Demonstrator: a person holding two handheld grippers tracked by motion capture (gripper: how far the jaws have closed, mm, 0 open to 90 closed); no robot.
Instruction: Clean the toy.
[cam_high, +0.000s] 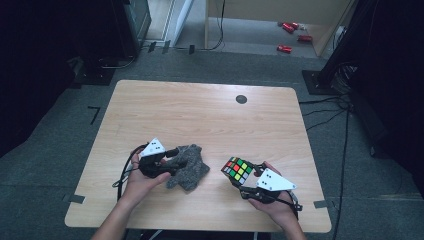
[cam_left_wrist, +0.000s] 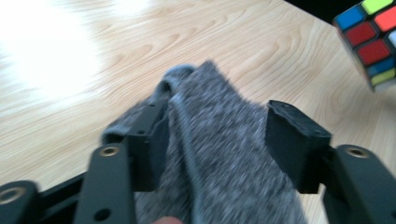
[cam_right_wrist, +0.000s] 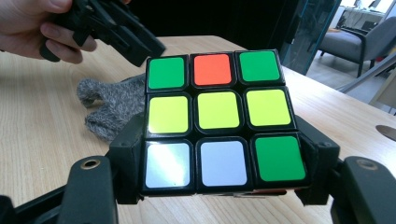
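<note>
- High view: the left gripper (cam_high: 167, 161) lies low over a grey knitted cloth (cam_high: 190, 167) crumpled on the pale wood-grain bench (cam_high: 200, 110), near its front edge. The right gripper (cam_high: 247, 184) holds a puzzle cube (cam_high: 238, 170) just off to the right, well apart from the cloth. The cloth looks soft, light and limp; I judge it will sag and bunch wherever it is pinched, so a raised fold is the best place to take it.
- Left gripper view: the jaws stand half apart with the cloth (cam_left_wrist: 219, 154) lying between them. One fold brushes the left pad; the right pad is clear of it, so nothing is clamped. The weave is fuzzy and ribbed.
- Right gripper view: the jaws are closed on the cube's (cam_right_wrist: 217, 121) two side faces. It is hard, glossy plastic with square stickered tiles, rigid and somewhat slick; flat opposite faces suit the pads. The cloth (cam_right_wrist: 114, 109) lies behind it.
</note>
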